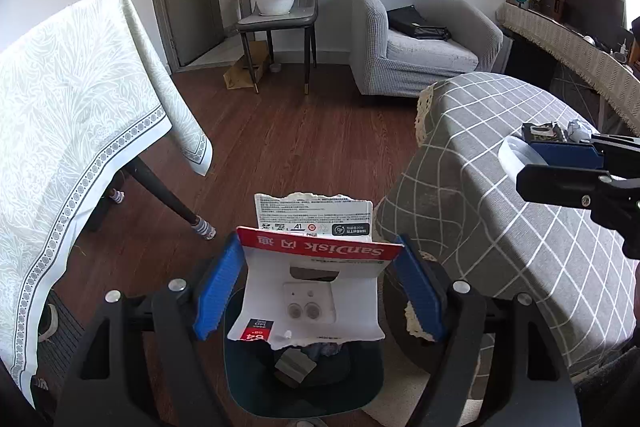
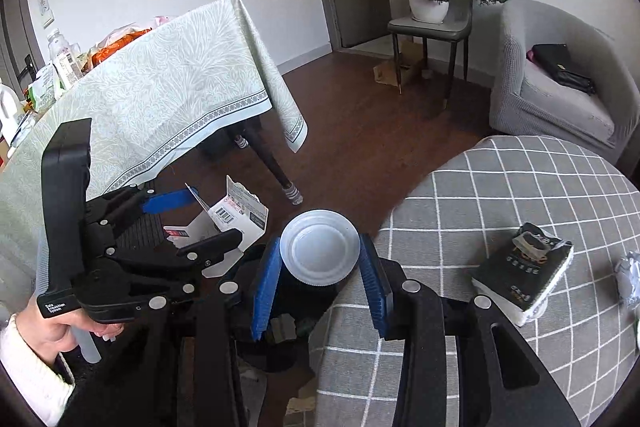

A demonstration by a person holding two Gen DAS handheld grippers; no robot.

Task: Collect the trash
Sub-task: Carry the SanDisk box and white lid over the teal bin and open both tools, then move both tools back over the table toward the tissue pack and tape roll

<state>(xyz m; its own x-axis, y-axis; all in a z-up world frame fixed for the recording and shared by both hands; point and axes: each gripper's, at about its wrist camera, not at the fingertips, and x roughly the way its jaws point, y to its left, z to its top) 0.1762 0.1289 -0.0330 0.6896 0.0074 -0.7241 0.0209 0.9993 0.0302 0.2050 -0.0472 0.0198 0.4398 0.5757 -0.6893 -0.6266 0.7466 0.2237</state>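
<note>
left gripper [image 1: 320,283] grips torn card package [image 1: 316,267] | right gripper [image 2: 320,259] grips white lid [image 2: 319,247]

Torn SanDisk card package [image 1: 316,283], white with a red band, folded open, low centre of the left wrist view above a dark bin [image 1: 304,383] holding scraps. White plastic lid [image 2: 319,247], round and tilted, centre of the right wrist view, above the same bin [image 2: 280,331].
</note>
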